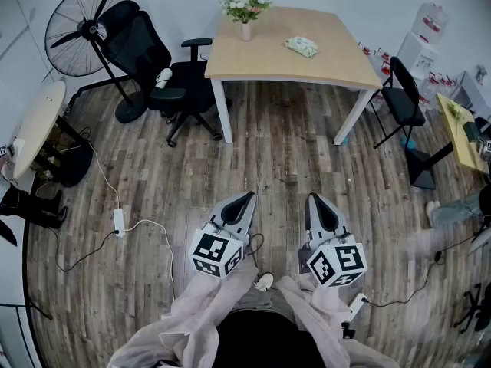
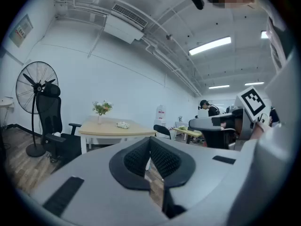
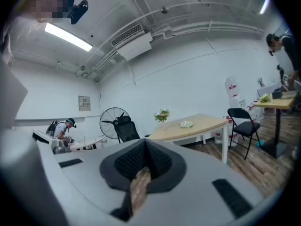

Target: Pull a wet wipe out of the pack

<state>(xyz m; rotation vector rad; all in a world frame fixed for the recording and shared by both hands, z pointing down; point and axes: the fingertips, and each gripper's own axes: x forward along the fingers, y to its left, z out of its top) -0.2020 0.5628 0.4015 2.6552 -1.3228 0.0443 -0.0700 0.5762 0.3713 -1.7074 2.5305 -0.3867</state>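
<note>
The wet wipe pack [image 1: 301, 47], pale green and white, lies on the wooden table [image 1: 330, 64] far ahead across the room; it shows small in the left gripper view [image 2: 122, 125] and the right gripper view [image 3: 186, 124]. My left gripper [image 1: 246, 198] and right gripper [image 1: 314, 200] are held level side by side over the wooden floor, well short of the table. Both have their black pads meeting at the tips with nothing between them. In its own view the left gripper [image 2: 149, 142] points toward the table, and so does the right gripper [image 3: 145, 143].
A vase of flowers [image 1: 245, 8] stands at the table's back left. A black office chair [image 1: 165, 71] and a standing fan [image 1: 80, 21] are left of the table, a black folding chair [image 1: 404, 90] to its right. A white cable [image 1: 123, 221] trails on the floor.
</note>
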